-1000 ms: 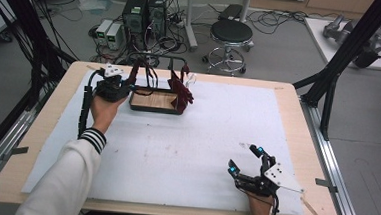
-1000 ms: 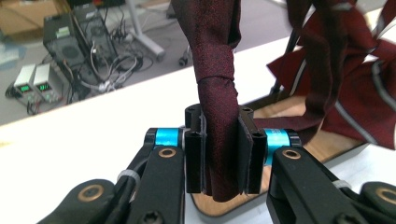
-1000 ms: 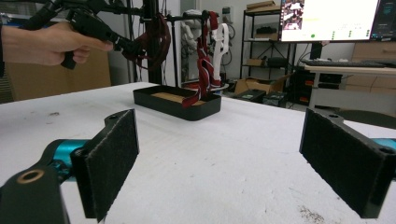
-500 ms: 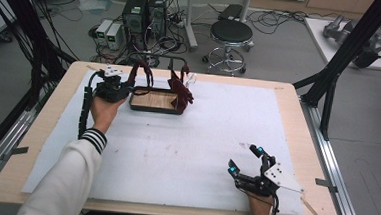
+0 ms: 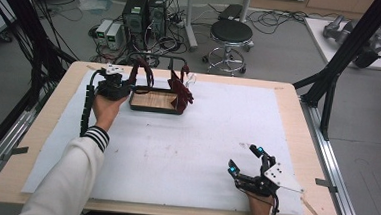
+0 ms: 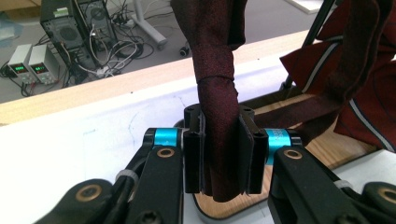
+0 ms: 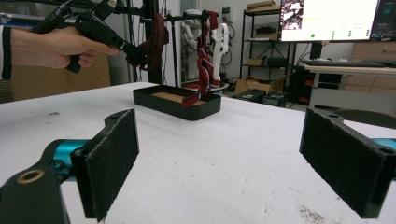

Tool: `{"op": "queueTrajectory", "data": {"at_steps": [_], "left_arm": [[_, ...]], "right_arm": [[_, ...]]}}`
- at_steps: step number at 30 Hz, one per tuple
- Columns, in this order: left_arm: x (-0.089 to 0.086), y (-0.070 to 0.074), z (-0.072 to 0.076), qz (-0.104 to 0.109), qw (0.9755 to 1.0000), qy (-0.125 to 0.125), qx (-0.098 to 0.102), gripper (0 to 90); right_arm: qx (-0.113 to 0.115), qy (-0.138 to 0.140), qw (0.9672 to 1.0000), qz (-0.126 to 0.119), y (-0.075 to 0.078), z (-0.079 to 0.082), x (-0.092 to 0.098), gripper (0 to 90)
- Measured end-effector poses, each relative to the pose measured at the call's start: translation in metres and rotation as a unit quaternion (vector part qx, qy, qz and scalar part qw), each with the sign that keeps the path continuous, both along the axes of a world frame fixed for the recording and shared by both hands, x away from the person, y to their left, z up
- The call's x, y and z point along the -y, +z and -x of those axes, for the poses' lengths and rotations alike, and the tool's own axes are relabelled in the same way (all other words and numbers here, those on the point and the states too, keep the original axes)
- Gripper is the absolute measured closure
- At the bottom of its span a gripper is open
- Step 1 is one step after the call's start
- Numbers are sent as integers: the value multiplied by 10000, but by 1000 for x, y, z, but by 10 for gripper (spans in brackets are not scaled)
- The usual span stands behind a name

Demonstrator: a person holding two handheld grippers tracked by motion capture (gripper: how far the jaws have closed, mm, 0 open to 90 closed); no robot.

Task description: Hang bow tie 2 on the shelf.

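Left gripper (image 6: pixel 218 154) clamped on a dark maroon necktie (image 6: pixel 215 93), pads squeezed tight against the hanging fabric with the tie running vertically between them and its end poking out just below the pads. In the high view this left gripper (image 5: pixel 124 87) sits at the far left of the table, right at the left end of the black tray (image 5: pixel 156 108), held by the left hand (image 5: pixel 106 107) in a white sleeve with striped cuff. The tie hangs from the black rack (image 5: pixel 171 61) standing over the tray, at the rack's left side. A second tie (image 5: pixel 180 91), red with pale stripes, hangs at the rack's right side and drapes down into the tray; the tray has a wood-coloured bottom. Right gripper (image 5: pixel 248 161) is at the near right of the white table cover (image 5: pixel 195 153), well apart from the tray, jaws spread wide, nothing between them; felt pads (image 7: pixel 114 161) face each other over bare table surface. Right gripper view looks across toward the tray (image 7: pixel 177 105) and the left hand's gripper at the tie.
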State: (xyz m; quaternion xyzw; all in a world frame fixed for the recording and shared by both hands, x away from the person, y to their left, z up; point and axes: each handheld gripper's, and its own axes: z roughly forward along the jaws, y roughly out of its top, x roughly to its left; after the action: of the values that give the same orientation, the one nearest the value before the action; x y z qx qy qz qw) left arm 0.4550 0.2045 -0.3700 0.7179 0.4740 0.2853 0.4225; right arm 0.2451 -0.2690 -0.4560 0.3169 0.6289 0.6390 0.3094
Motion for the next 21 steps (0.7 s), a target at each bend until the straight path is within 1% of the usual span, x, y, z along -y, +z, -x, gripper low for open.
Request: {"op": "queueTrajectory", "data": {"at_steps": [2,4,10,12,13,14,15,16,17,18,19,20,21], "left_arm": [[0,1,-2,16,10000,4,11,749],[0,1,-3,-15,10000,12,10,747],[-1,-3,-6,-50,10000,43,-62,737],[-1,-3,-6,-9,10000,49,-73,666],[-2,-3,-6,-20,9999,64,-94,666],[-2,-3,-6,-18,9999,68,-98,594],[-3,-3,-6,15,9999,53,-101,594],[-4,-3,-7,47,9999,31,-126,556],[-5,-4,-7,61,9998,-1,-203,428],[-5,-4,-7,61,9998,-1,-203,351],[-5,-5,-7,15,9998,-5,-219,351],[-5,-5,-7,-72,9997,-24,-241,284],[-6,-5,-5,-104,9997,-49,-213,216]], "right_arm": [[18,-1,10000,13,0,0,0,110],[11,1,10000,14,0,0,0,109],[4,3,10000,17,0,0,0,110],[2,3,10000,14,0,0,0,109],[2,1,10000,20,0,0,0,110],[17,-2,10000,26,0,0,0,110],[17,-2,10000,26,0,0,0,110],[17,-3,10000,26,0,0,0,110],[7,-8,10000,20,0,0,0,109],[7,-8,10000,20,0,0,0,109],[8,-6,10000,19,0,0,0,109],[9,-6,10000,20,0,0,0,110],[7,-3,10000,19,0,0,0,109]]}}
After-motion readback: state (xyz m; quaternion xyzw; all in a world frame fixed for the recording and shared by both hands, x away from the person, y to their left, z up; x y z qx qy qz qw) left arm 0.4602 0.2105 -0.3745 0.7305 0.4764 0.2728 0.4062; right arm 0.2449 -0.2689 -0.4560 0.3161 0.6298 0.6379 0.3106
